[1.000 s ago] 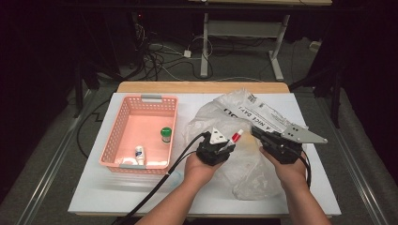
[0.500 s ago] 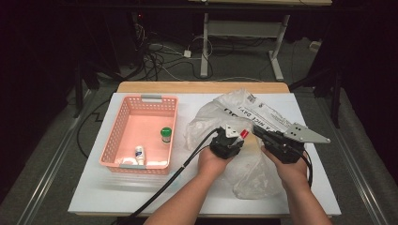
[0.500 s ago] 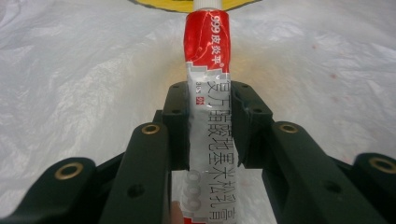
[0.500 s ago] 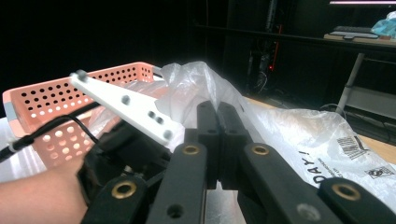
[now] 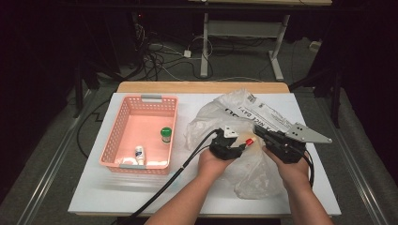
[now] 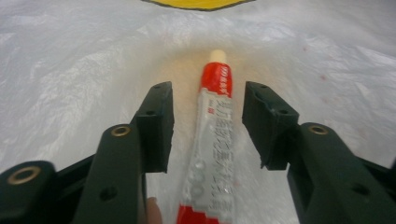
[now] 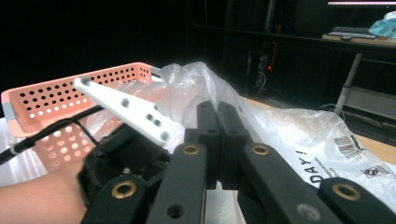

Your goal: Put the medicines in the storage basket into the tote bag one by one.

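A red and white tube [image 6: 212, 126] with a pale cap lies on a clear plastic bag [image 5: 253, 173], running lengthwise between the jaws of my left gripper [image 6: 208, 116]. The jaws stand open on either side of the tube without touching it. In the high view the left gripper [image 5: 241, 146] sits mid-table with the tube's red end [image 5: 249, 141] poking out towards the right gripper [image 5: 261, 133]. The right gripper [image 7: 217, 112] is shut, its tips at a raised fold of the bag [image 7: 201, 79].
A pink perforated basket [image 5: 123, 123] stands on the left of the white table and holds a green-capped jar [image 5: 165, 135] and a small white bottle [image 5: 139, 152]. Both grippers' black cables trail off the table's front edge. The floor behind the table is dark, with cables and desk legs.
The left gripper has slid a little to the right with the tube between its jaws, closer to the right gripper. The right gripper has held its place on the bag.
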`<state>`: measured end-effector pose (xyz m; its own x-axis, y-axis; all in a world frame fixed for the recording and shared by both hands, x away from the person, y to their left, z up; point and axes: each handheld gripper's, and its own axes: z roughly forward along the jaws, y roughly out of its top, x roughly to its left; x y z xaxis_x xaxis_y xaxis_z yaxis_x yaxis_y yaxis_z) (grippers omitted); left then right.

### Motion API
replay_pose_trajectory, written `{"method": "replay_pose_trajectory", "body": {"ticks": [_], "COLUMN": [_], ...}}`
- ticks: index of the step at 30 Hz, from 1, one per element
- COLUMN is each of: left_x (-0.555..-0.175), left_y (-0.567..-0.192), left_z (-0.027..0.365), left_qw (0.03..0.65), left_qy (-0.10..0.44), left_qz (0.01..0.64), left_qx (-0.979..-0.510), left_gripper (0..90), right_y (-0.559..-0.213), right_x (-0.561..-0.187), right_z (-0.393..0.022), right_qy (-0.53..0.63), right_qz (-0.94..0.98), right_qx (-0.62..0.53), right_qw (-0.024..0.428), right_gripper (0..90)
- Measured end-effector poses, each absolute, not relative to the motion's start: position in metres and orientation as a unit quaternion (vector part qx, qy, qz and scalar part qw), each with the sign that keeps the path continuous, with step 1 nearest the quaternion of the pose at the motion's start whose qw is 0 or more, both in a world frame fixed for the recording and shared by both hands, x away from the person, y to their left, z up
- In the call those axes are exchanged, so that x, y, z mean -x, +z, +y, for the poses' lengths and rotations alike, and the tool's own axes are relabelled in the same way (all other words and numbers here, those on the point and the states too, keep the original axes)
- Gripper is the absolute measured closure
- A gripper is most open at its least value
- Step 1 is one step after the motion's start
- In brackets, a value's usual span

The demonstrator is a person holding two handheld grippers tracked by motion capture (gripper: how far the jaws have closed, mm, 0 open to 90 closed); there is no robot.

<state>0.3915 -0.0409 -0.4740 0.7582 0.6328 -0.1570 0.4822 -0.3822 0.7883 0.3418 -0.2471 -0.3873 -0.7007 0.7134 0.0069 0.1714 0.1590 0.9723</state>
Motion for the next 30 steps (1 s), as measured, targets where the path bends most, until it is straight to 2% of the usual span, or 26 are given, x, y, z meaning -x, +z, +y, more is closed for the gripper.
{"method": "replay_pose_trajectory", "body": {"ticks": [8,12,21,30], "left_x": [-0.368,-0.358,-0.339,-0.313], "left_y": [-0.477,-0.476,-0.469,-0.457], "left_z": [-0.025,-0.017,0.000,0.029], "left_qw": [0.462,0.467,0.473,0.485], "left_qy": [0.055,0.034,0.029,0.037], "left_qz": [0.322,0.314,0.298,0.288], "left_qx": [-0.825,-0.826,-0.828,-0.825], "left_gripper": [41.2,31.8,15.1,9.6], "right_y": [-0.386,-0.388,-0.389,-0.389], "right_x": [-0.340,-0.339,-0.336,-0.335], "right_z": [-0.246,-0.246,-0.252,-0.252], "right_qy": [0.571,0.569,0.567,0.565], "right_qz": [0.725,0.726,0.724,0.724], "right_qx": [-0.301,-0.303,-0.311,-0.314], "right_qw": [0.240,0.240,0.239,0.241], "right_gripper": [90.0,90.0,90.0,90.0]}}
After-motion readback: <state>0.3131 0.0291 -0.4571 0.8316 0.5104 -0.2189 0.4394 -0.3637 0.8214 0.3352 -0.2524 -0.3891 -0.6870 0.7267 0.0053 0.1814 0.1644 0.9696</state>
